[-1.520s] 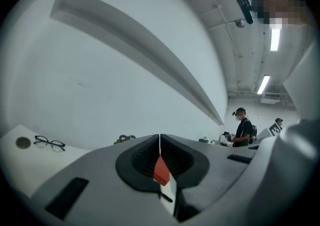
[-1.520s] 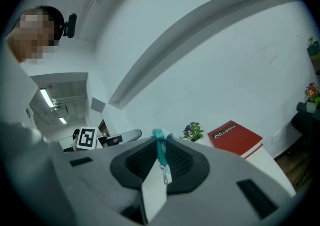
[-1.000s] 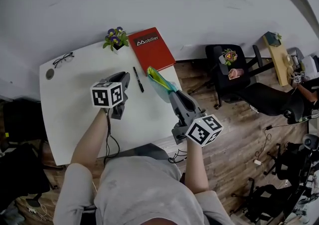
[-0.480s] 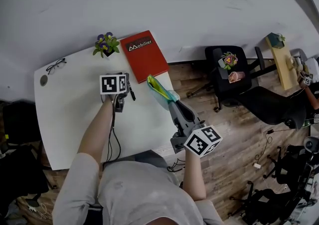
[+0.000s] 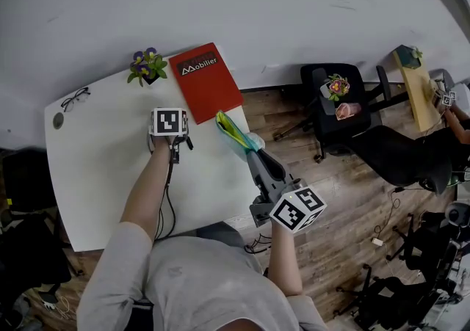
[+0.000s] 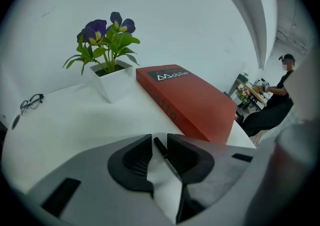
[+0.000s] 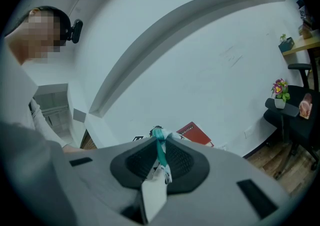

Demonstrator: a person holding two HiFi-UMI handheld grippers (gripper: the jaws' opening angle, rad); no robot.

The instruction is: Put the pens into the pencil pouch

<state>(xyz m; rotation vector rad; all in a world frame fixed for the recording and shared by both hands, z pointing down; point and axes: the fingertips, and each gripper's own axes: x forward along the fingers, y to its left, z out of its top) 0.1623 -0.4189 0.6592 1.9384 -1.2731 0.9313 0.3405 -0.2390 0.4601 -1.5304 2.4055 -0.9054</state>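
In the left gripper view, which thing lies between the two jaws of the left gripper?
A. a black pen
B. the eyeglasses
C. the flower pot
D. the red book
A: a black pen lies on the white table in the gap between the jaws of the left gripper, which stand apart.

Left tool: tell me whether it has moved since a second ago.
Yes. In the head view the left tool has moved up toward the red book and now straddles the black pen, jaws apart.
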